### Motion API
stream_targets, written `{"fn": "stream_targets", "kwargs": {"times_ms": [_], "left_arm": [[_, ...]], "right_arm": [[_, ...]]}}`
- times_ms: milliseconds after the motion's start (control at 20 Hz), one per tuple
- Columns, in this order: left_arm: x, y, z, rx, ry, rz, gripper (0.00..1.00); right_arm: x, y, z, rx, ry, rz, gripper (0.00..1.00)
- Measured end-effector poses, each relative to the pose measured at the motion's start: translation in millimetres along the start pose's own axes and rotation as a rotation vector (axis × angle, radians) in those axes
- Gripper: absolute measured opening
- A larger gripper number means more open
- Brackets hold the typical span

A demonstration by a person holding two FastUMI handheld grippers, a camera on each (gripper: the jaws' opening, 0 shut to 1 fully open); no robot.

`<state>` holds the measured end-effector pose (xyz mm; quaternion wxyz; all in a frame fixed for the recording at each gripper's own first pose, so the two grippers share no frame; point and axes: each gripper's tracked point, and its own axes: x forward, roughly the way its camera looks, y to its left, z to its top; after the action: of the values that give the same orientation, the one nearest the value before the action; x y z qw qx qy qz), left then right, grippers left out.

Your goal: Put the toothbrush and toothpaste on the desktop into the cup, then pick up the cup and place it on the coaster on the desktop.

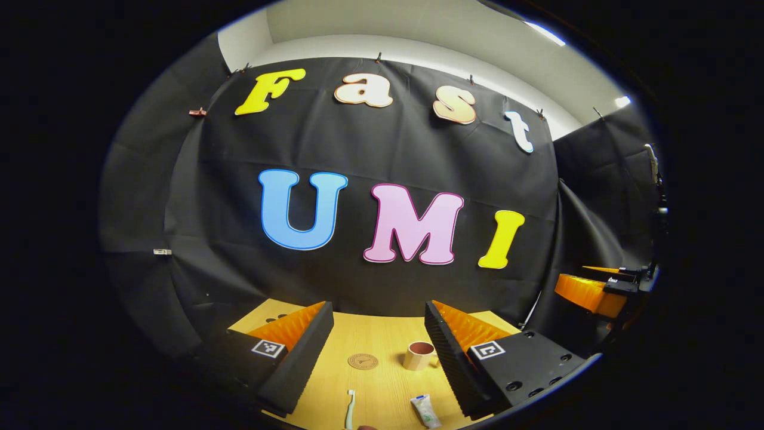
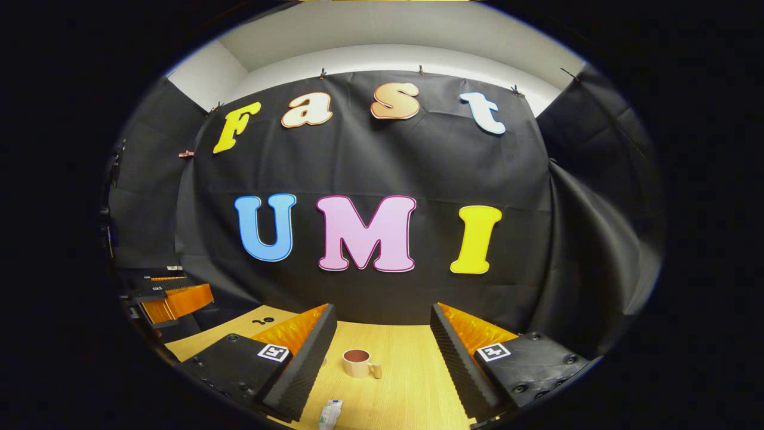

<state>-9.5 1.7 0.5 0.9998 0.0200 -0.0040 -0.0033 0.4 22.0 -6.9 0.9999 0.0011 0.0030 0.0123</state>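
Both grippers hover above the wooden desk with nothing grasped, a posture consistent with the start of the task. In the left gripper view, the left gripper has its fingers wide apart, and the gap frames the task items at the bottom centre of the frame: the round coaster, the cup just to its right, the toothbrush lying flat lower down, and the toothpaste tube lower right. All four lie apart from one another, each open to a separate grasp. The right gripper appears at the right edge of that view, held well off to the side. In the right gripper view, the right gripper's fingers are likewise spread, framing the cup upright at bottom centre with its handle toward the right. The toothbrush handle and the toothpaste tube are both cut off by the lower frame edge. The cup's interior is too small to inspect.
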Motion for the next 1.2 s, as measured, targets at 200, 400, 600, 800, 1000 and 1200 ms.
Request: {"fn": "stream_targets", "kwargs": {"times_ms": [200, 400, 600, 800, 1000, 1200], "left_arm": [[-7.3, 8.8, -2.6, 0.003, 0.009, 0.009, 0.97], [-13.9, 22.1, -13.1, 0.014, 0.033, 0.020, 0.97], [-24.9, 37.6, -25.9, 0.018, 0.056, 0.022, 0.97], [-35.6, 51.3, -44.4, 0.018, 0.081, 0.016, 0.97], [-44.8, 70.0, -65.5, -0.002, 0.123, 0.028, 0.97], [-52.0, 93.5, -82.0, -0.014, 0.147, 0.047, 0.97]], "right_arm": [[-3.1, 12.3, -5.8, -0.004, 0.018, 0.014, 0.97], [-5.0, 30.3, -30.3, -0.012, 0.094, 0.033, 0.96], [-8.1, 56.5, -77.1, -0.021, 0.225, 0.065, 0.97], [-6.0, 90.3, -147.4, -0.072, 0.384, 0.113, 0.97], [-8.0, 113.1, -223.4, -0.069, 0.545, 0.131, 0.98], [-8.7, 126.9, -302.8, -0.057, 0.712, 0.134, 0.98]]}}
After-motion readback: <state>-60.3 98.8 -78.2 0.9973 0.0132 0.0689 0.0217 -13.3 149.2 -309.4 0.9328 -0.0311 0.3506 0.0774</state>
